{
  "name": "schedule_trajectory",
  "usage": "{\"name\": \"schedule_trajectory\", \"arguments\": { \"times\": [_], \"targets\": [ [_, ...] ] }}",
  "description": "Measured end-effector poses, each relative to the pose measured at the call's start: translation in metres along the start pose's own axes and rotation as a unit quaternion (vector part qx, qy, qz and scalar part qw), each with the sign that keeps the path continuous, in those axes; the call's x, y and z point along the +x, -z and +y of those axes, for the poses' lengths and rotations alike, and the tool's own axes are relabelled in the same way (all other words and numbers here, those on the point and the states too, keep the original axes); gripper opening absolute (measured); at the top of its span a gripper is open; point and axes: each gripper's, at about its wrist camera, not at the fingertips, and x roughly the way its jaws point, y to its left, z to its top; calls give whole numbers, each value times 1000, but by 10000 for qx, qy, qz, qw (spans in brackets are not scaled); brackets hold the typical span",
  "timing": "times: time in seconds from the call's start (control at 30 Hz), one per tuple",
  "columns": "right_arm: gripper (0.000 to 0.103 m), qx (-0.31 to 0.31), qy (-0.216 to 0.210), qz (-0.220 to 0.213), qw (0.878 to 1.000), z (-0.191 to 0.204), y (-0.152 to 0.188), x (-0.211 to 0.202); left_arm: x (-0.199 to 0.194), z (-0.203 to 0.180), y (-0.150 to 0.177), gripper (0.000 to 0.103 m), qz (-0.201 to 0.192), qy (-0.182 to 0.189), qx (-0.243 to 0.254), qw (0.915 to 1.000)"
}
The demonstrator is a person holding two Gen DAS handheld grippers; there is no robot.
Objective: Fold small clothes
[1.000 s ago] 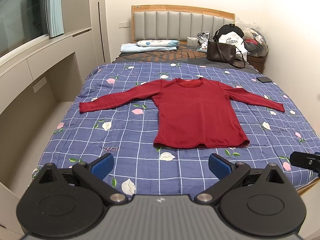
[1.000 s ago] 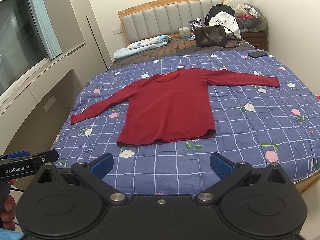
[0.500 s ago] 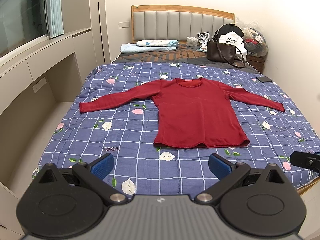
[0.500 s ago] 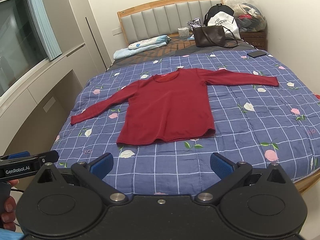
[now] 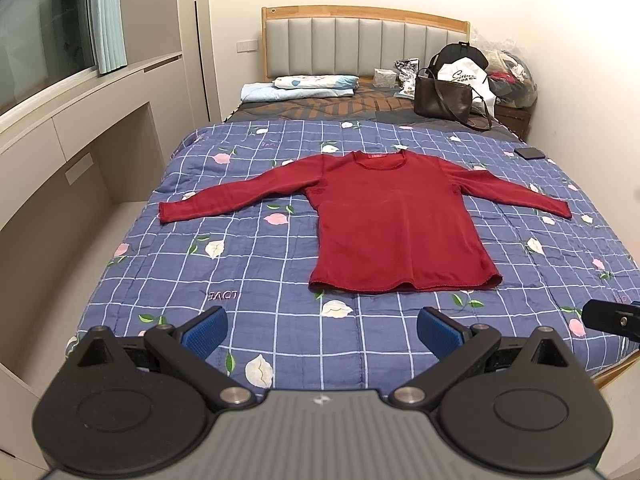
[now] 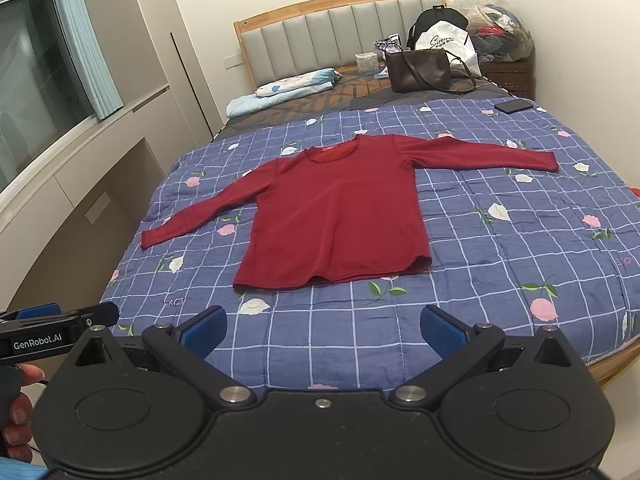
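Observation:
A dark red long-sleeved top (image 5: 396, 220) lies flat on the blue checked floral quilt (image 5: 256, 264), neck towards the headboard, both sleeves spread out. It also shows in the right wrist view (image 6: 340, 212). My left gripper (image 5: 322, 326) is open and empty, held above the foot of the bed, short of the top's hem. My right gripper (image 6: 324, 326) is open and empty, likewise near the foot of the bed. The left gripper's side (image 6: 48, 332) shows at the left edge of the right wrist view, with a hand below it.
A brown handbag (image 5: 444, 98), bags and a folded light blue blanket (image 5: 304, 86) lie by the padded headboard. A dark phone (image 5: 530, 153) lies on the quilt at the right. A built-in shelf unit and window run along the left wall. A nightstand with clutter stands at the back right.

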Motion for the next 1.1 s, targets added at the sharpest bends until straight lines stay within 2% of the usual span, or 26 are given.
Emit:
{"name": "schedule_trajectory", "arguments": {
  "times": [0.43,0.63,0.93,1.1],
  "targets": [
    [103,118,198,169,9996,-6,0,11,20,3,-6,103,273,2,-1,9996],
    [103,123,397,-25,9991,-8,-6,15,42,-4,-17,103,518,109,21,9986],
    [103,439,608,-360,9965,-51,-44,39,98,-48,-66,103,610,110,232,9978],
    [103,482,659,-367,9960,-97,-81,83,150,-88,-108,103,636,33,166,9978]
  ]
}}
